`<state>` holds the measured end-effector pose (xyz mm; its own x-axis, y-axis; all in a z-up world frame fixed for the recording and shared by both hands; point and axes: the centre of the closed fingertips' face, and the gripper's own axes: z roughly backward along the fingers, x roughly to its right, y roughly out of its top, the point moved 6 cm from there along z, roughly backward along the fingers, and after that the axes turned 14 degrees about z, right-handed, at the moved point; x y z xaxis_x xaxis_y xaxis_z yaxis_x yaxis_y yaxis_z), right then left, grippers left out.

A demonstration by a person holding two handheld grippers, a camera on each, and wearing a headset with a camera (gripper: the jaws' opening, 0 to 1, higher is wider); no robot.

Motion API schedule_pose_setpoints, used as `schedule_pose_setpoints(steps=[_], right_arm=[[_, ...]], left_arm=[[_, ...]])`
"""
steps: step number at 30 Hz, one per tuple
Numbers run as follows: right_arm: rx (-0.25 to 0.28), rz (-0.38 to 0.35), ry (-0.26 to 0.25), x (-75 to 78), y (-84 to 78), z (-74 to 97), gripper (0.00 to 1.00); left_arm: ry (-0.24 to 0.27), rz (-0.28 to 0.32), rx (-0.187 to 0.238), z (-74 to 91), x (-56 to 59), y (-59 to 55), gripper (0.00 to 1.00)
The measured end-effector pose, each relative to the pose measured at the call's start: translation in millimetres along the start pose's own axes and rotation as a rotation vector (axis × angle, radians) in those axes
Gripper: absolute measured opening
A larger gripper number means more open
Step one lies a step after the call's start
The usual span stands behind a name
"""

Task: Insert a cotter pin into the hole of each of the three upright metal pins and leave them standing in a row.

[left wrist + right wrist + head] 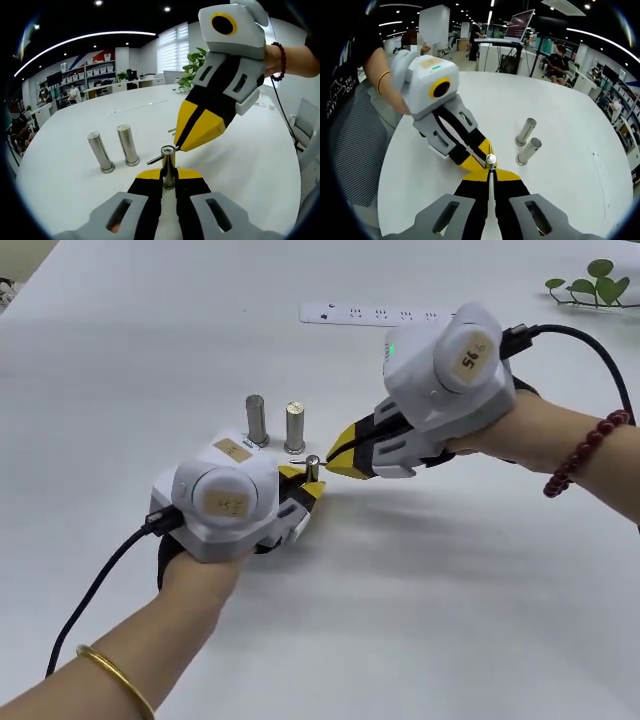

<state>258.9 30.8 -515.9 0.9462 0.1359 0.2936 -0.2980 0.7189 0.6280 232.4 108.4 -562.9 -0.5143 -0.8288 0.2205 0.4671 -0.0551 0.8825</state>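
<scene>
Three metal pins stand on the white table [420, 580]. My left gripper [305, 486] [168, 176] is shut around the nearest metal pin [312, 468] [168, 162] [491, 159], holding it upright. A thin cotter pin [155, 160] runs through the hole near its top, with the tip sticking out on the left. My right gripper [331, 455] [491, 175] comes in from the right, shut on the cotter pin's other end, and its yellow tips [192, 131] touch the held pin. The two other pins [256, 420] [295, 427] stand free just behind.
A white power strip [375, 313] lies at the table's far side, and a green plant [590, 285] is at the far right corner. Cables trail from both grippers. Office desks, shelves and people fill the background of the gripper views.
</scene>
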Motion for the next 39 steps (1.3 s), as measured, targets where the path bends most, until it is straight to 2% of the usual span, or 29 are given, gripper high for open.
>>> schedule_pose_setpoints(steps=[26,29,32,34,35,36,39], right_arm=[[0.015,0.012,-0.011,-3.7,7.5,0.6,0.0],[0.018,-0.022,-0.019,-3.5,5.4,-0.9,0.0],[0.018,-0.052,-0.047,-3.0,2.5,0.3,0.06],[0.041,-0.095,-0.068,-3.6,2.0,2.2,0.08],[0.066,-0.145,-0.09,-5.0,1.2,4.4,0.09],[0.071,-0.155,-0.098,-5.4,0.7,5.1,0.1],[0.14,-0.275,-0.153,-8.4,-4.1,10.8,0.14]], left_arm=[[0.008,0.004,0.006,0.3,-1.5,-0.1,0.05],[0.008,0.006,0.006,0.4,-1.3,-0.1,0.05],[0.009,0.005,0.006,0.4,-1.3,-0.1,0.05],[0.01,0.003,0.005,0.2,-1.1,0.1,0.05],[0.012,0.0,0.005,-0.1,-1.0,0.2,0.05],[0.012,0.0,0.005,-0.2,-1.0,0.3,0.05],[0.01,-0.002,0.001,-0.2,-1.3,0.8,0.05]])
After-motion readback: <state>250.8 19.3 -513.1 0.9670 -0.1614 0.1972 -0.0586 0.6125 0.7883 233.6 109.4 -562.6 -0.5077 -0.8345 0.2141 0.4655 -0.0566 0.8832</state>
